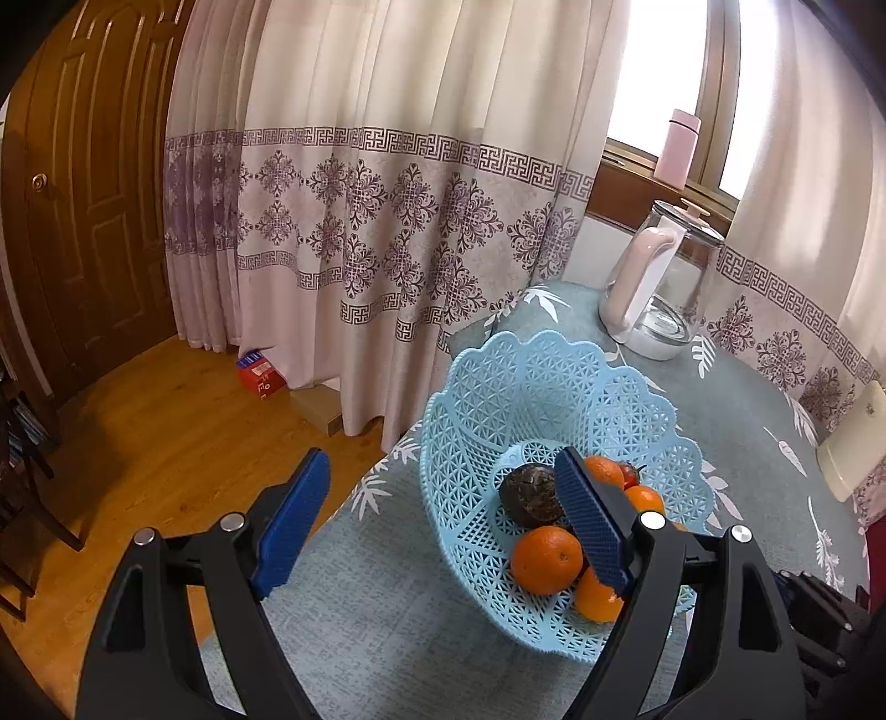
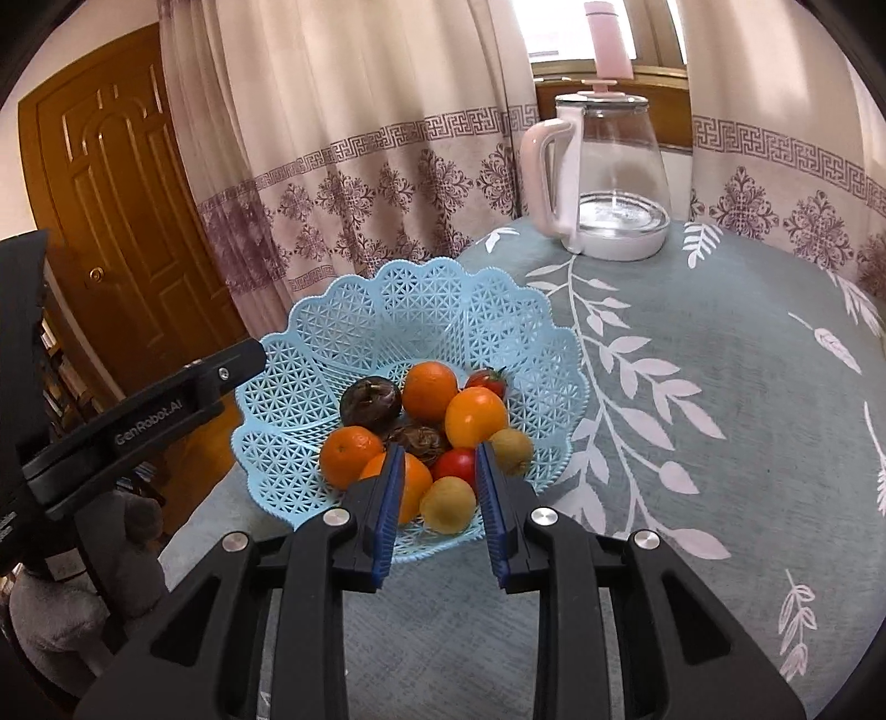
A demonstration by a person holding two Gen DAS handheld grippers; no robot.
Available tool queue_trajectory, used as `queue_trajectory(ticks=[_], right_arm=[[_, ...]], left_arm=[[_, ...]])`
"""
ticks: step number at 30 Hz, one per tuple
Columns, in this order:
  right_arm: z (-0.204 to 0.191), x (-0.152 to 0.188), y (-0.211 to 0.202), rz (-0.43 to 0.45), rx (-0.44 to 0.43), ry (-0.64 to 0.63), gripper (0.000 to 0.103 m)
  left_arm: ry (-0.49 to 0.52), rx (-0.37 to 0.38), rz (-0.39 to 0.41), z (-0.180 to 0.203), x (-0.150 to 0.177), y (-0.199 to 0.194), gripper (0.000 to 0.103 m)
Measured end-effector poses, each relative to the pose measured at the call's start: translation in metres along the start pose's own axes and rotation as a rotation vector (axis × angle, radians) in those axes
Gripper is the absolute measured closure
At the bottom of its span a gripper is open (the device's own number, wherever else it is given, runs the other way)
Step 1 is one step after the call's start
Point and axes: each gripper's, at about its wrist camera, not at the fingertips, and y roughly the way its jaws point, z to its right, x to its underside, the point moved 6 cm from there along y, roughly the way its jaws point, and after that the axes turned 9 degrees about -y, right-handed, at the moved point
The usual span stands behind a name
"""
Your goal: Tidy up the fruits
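Right wrist | blue basket (image 2: 310,310) | oranges (image 2: 429,390), tomatoes (image 2: 455,464) (piled)

Desk (image 2: 692,443), grey-blue leaf-print cloth: light blue lattice basket (image 2: 343,310) near left edge; glass kettle (image 2: 609,183) at far side

At upper right we see a glass kettle (image 2: 603,183) with a pink handle standing on the leaf-patterned grey tablecloth (image 2: 720,421). Above it, a pink bottle (image 2: 608,41) rests on the windowsill. Patterned curtains (image 1: 387,210) fill the centre; a wooden door (image 1: 83,183) and red box (image 1: 261,375) sit left.
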Motion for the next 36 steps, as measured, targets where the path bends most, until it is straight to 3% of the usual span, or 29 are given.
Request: queue_trajectory(ticks=[2, 6, 12, 18, 24, 27, 36], right_arm=[[0.005, 0.003, -0.001, -0.002, 0.007, 0.018, 0.075], [0.024, 0.010, -0.009, 0.008, 0.039, 0.080, 0.055], [0.047, 0.021, -0.017, 0.008, 0.072, 0.162, 0.033], [0.050, 0.025, -0.023, 0.000, 0.087, 0.159, 0.032], [0.034, 0.017, -0.037, 0.036, 0.109, 0.091, 0.031], [0.025, 0.014, -0.045, 0.062, 0.120, 0.057, 0.019], [0.011, 0.007, -0.063, 0.116, 0.159, 0.003, 0.013]], left_arm=[[-0.002, 0.001, 0.002, 0.000, -0.001, 0.000, 0.018], [-0.005, 0.000, 0.008, -0.001, -0.002, 0.000, 0.013], [0.019, -0.019, 0.021, 0.003, 0.000, -0.002, 0.007], [0.082, -0.065, 0.077, 0.011, -0.002, -0.011, 0.003], [0.104, -0.057, 0.098, 0.015, -0.003, -0.018, 0.003], [0.105, -0.059, 0.111, 0.015, -0.005, -0.022, 0.003], [0.124, -0.071, 0.161, 0.017, -0.010, -0.035, 0.003]])
